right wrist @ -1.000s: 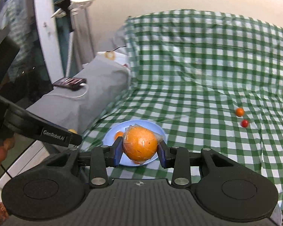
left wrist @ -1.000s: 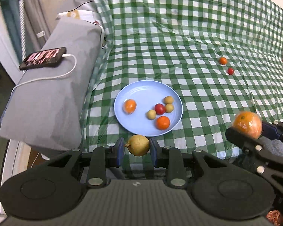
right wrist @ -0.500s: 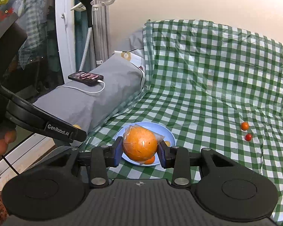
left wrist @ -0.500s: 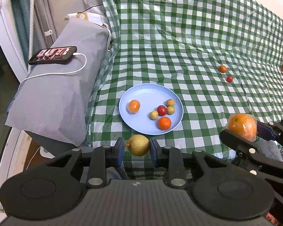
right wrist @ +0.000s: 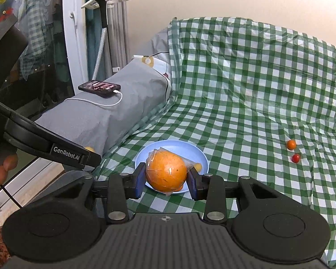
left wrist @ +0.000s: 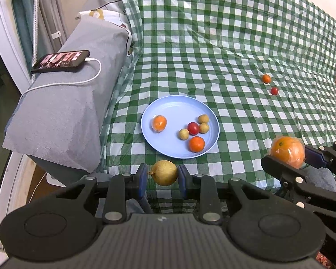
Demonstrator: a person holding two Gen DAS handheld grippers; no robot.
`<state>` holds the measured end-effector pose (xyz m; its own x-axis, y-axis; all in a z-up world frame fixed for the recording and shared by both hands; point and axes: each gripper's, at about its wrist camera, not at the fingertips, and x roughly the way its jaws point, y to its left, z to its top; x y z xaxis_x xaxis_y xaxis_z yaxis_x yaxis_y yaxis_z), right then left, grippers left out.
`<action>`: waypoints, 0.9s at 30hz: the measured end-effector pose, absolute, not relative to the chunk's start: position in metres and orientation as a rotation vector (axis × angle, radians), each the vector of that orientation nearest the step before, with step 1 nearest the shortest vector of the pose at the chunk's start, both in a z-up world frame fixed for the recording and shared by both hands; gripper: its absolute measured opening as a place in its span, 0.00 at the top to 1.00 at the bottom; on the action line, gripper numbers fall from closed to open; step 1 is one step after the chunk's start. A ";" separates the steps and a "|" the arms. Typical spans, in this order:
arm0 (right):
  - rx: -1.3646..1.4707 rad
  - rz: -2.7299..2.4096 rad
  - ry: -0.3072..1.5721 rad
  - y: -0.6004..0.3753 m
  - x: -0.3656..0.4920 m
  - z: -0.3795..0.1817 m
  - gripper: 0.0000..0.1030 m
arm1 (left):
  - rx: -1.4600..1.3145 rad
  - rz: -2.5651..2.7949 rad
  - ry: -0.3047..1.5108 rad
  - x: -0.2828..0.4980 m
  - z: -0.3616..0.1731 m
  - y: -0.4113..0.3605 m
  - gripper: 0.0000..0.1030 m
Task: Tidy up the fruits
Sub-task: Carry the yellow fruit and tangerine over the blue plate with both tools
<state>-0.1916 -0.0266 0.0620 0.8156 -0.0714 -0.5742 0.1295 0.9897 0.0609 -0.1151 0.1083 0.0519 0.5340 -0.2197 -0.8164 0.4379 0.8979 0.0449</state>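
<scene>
A light blue plate (left wrist: 168,107) lies on the green checked cloth and holds several small fruits, among them a wrapped orange (left wrist: 159,122) and a red tomato (left wrist: 193,128). My left gripper (left wrist: 164,177) is shut on a round yellow fruit (left wrist: 164,176), held above the near edge of the cloth, just short of the plate. My right gripper (right wrist: 166,178) is shut on a plastic-wrapped orange (right wrist: 166,174), held in the air in front of the plate (right wrist: 190,151); it also shows in the left wrist view (left wrist: 287,152).
A small orange fruit (left wrist: 266,78) and a red tomato (left wrist: 274,91) lie loose on the cloth at the far right. A grey pillow (left wrist: 62,116) at the left carries a phone (left wrist: 60,61) on a white cable. A window frame (right wrist: 72,44) stands behind it.
Both grippers have drawn back and risen a little from the plate, each still holding its fruit. The plate looks smaller and farther off.
</scene>
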 end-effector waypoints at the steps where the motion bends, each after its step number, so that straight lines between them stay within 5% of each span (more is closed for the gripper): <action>1: 0.099 -0.106 0.614 -0.027 -0.190 0.061 0.62 | 0.257 -0.396 0.934 -0.112 0.050 0.108 0.69; 27: 0.200 -0.145 0.829 -0.081 -0.041 -0.035 0.62 | 0.317 -0.375 1.086 0.037 -0.036 0.052 0.69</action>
<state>-0.0407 -0.0811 -0.0352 0.6671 -0.0499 -0.7433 0.2060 0.9712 0.1196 0.0366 0.0522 -0.0362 0.4147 -0.1397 -0.8992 0.4449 0.8931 0.0664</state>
